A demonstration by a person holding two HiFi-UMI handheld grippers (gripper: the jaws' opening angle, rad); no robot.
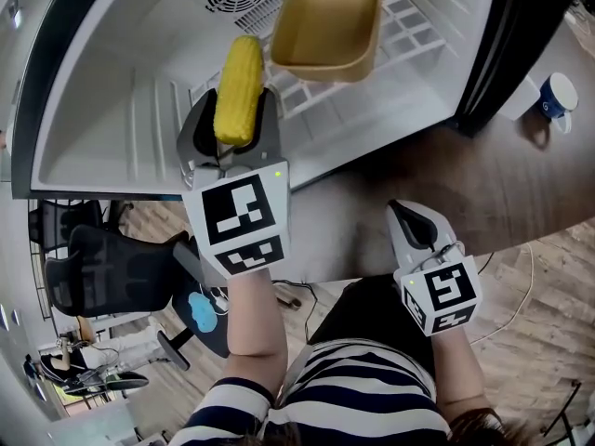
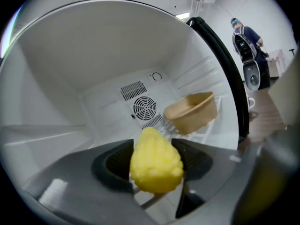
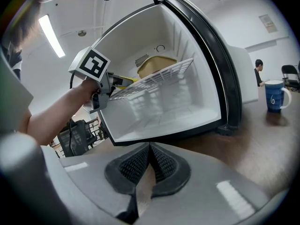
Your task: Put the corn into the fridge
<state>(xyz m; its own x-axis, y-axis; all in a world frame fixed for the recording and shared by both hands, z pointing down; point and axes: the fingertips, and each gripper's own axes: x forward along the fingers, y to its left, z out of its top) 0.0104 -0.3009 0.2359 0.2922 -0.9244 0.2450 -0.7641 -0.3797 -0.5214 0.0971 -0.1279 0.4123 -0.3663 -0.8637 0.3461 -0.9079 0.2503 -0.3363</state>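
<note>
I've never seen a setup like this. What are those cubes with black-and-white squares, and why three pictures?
No robot: a person holds a two-jaw gripper in each hand, and the patterned cubes are part of them. One picture comes from a camera on the person's head, looking down; the other two come from cameras riding on the grippers. The left gripper is clamped on a yellow corn cob, at an open white fridge where a tan bowl sits on a wire shelf. The right gripper is shut and empty, near a wooden table with a blue-and-white mug.
</note>
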